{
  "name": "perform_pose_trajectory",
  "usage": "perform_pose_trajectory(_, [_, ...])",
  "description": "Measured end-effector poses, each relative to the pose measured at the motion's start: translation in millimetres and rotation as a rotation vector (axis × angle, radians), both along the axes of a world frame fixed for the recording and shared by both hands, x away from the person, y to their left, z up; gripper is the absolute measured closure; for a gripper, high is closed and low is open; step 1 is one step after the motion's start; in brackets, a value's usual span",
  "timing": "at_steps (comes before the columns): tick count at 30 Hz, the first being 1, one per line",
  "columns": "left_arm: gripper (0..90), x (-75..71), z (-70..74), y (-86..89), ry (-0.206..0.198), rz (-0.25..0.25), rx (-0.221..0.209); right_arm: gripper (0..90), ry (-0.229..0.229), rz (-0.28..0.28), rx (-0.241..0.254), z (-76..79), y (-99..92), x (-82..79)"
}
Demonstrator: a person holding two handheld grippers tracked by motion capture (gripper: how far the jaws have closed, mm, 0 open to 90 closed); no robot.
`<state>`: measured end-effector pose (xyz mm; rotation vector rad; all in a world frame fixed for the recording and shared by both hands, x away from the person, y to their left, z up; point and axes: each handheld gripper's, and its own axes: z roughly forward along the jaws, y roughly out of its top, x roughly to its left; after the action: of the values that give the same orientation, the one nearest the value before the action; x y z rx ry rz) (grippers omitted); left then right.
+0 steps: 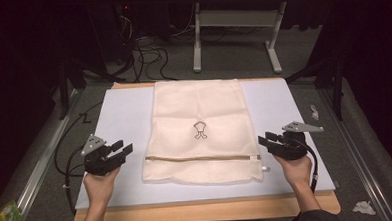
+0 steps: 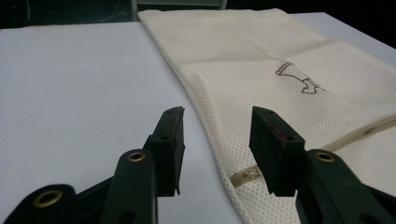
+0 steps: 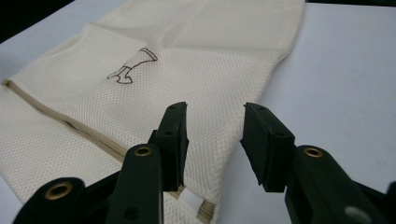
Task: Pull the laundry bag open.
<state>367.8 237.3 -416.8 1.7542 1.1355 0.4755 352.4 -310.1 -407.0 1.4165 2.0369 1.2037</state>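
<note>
1. On the white mat point(image 1: 119, 119) that covers the table, a cream mesh laundry bag point(image 1: 199, 115) is laid flat, its long axis running away from the person, its far end at the table's far edge and its zipper point(image 1: 196, 158) crossing it near the near end.

2. The bag is flanked by the two grippers: the left gripper point(image 1: 126, 146) is seen just off the bag's left edge, the right gripper point(image 1: 263, 139) just off its right edge, both level with the zipper line.

3. From either set of jaws the bag lies inward, toward the table's middle. Neither hand is clearly nearer; the gaps look alike in the high view.

4. In the left gripper view, the left gripper point(image 2: 215, 122) is held with its jaws moderately apart, nothing between them; the bag's side seam point(image 2: 201, 116) is seen past the gap and a small woven loop point(image 2: 245, 175) by the right-hand jaw.

5. In the right gripper view, the right gripper point(image 3: 215, 116) is likewise about half open and empty, raised over the bag's edge, with the white zipper tab point(image 3: 190, 198) below the left-hand jaw.

6. Both forearms are brought in from the near edge, wrists angled so that the jaws point inward and slightly forward.

7. Judged from this, the coming move turns on each gripper closing the short sideways gap to its own bag edge near the zipper.
</note>
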Motion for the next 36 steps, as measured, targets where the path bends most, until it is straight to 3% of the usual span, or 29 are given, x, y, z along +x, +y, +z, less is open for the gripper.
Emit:
perform_pose_trajectory(4, [55.9,-1.6,-0.9,7.4,-0.009,0.021,-0.013,60.8,0.002,-0.008,0.021,-5.0,-11.2,-1.2])
perform_pose_trajectory(10, [54.0,1.3,-7.9,13.1,0.010,0.033,-0.017,59.6,-0.004,-0.053,0.050,-10.2,-23.0,-3.7])
perform_pose_trajectory(15, [52.0,6.6,-13.1,13.1,0.022,0.035,-0.010,58.4,-0.014,-0.073,0.041,-15.1,-30.4,-4.3])
perform_pose_trajectory(17, [51.9,10.1,-16.5,13.3,0.027,0.052,0.015,58.4,-0.020,-0.087,0.036,-17.1,-33.6,-4.3])
perform_pose_trajectory(20, [53.0,15.7,-22.1,15.2,0.061,0.062,0.007,58.4,-0.020,-0.107,0.037,-21.4,-39.2,-4.0])
perform_pose_trajectory(28, [52.3,18.5,-29.2,15.0,0.075,0.083,0.004,58.4,0.006,-0.166,0.032,-34.8,-51.8,-1.7])
perform_pose_trajectory(36, [50.4,23.1,-41.0,16.9,0.096,0.085,0.001,58.4,0.019,-0.187,-0.004,-38.8,-57.7,2.2])
